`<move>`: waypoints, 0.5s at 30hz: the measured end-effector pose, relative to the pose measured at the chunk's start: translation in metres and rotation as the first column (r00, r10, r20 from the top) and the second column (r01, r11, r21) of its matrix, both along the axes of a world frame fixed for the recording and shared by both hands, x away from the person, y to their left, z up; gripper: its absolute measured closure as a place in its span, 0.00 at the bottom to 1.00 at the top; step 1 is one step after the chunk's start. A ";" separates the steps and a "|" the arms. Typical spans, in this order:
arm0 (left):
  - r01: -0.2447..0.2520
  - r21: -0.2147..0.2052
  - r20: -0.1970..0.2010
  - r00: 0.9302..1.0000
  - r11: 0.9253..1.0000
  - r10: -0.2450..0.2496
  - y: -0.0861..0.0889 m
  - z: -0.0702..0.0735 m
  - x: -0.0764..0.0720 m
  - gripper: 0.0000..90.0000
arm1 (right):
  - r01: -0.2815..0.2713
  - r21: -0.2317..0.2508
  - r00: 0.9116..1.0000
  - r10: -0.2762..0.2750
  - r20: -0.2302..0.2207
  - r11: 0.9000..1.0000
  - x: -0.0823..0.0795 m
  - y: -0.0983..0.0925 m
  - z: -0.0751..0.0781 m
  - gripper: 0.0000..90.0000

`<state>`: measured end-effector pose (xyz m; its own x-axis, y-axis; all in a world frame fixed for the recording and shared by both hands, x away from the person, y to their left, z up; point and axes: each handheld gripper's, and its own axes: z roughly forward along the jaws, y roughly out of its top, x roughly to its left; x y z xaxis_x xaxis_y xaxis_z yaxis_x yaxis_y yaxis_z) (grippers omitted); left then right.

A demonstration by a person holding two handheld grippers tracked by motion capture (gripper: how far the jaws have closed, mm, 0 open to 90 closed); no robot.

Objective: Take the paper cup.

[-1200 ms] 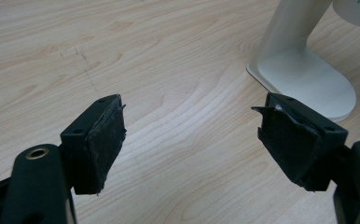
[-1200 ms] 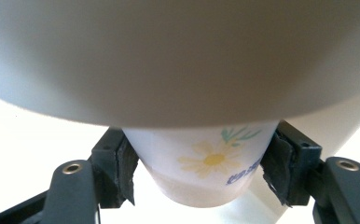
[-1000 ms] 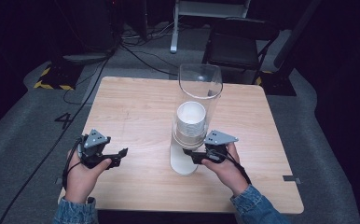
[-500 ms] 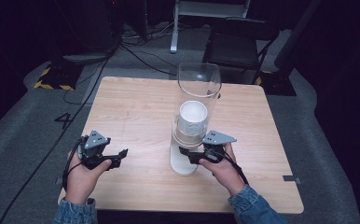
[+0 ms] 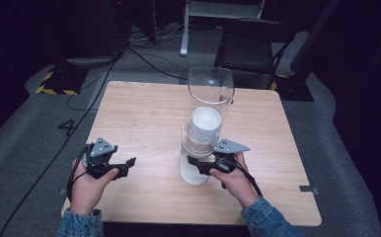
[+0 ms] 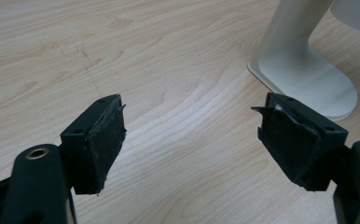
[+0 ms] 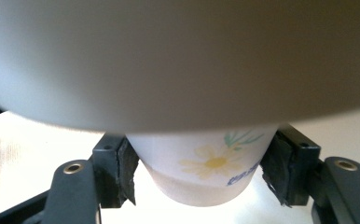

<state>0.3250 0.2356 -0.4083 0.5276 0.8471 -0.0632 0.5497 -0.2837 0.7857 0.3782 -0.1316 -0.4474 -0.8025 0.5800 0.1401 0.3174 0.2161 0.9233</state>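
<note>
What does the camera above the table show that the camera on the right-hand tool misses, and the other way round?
The high view alone shows the whole wooden table, the clear tube with the stack of cups inside, the left gripper with jaws apart, and both hands. The right gripper view alone shows a flower-printed cup pinched between the jaws. Both share the right gripper at the dispenser's bottom.

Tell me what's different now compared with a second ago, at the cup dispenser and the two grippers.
Very little. The right gripper is at the bottom of the cup dispenser as before, its jaws clamped on the lowest paper cup, which has not visibly come down. The left gripper stays open over the table, holding nothing. The stack of cups in the tube looks unchanged.
</note>
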 end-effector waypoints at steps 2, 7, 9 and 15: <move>0.002 0.000 0.000 1.000 1.000 -0.002 0.000 0.000 0.000 0.25 | 0.002 -0.006 1.000 -0.002 0.001 1.000 0.000 -0.001 0.000 0.39; 0.009 0.001 -0.001 1.000 1.000 -0.009 -0.001 0.000 0.002 0.25 | 0.002 -0.032 1.000 -0.001 0.011 0.999 0.000 -0.004 -0.001 0.39; 0.006 -0.004 -0.002 1.000 1.000 -0.006 -0.003 0.000 0.002 0.25 | 0.000 -0.038 1.000 0.001 0.019 0.999 0.000 -0.004 -0.001 0.40; 0.013 -0.001 0.000 1.000 1.000 -0.013 -0.003 0.000 0.004 0.25 | 0.015 -0.086 0.998 -0.009 0.063 0.996 0.000 -0.006 -0.001 0.40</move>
